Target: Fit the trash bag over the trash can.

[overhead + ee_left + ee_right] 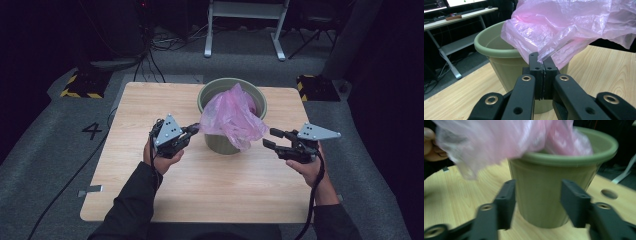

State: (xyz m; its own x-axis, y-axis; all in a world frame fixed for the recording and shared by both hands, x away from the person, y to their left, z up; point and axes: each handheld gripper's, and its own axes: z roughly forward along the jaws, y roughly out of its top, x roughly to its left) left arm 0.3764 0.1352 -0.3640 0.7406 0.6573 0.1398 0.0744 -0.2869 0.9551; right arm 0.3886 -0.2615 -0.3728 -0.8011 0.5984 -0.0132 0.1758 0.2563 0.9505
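A green bin [224, 142] stands on the wooden table [200, 185], toward the back middle. A thin pink plastic bag [231, 117] lies partly inside it and spills over its near rim. My left gripper [195, 129], at the bin's left side, is shut on the bag's edge; in the left gripper view the film [564, 27] is pinched between the closed jaws [543, 63] in front of the bin [499, 60]. My right gripper [270, 138] is to the right of the bin with its jaws apart and nothing between them [537, 197]; the bin [544, 195] stands just beyond.
A white desk frame [245, 25] stands on the grey floor behind the table. Yellow-and-black floor blocks [82, 84] sit at the back left and back right. Cables run along the floor at left. A round hole [609, 193] is cut in the tabletop.
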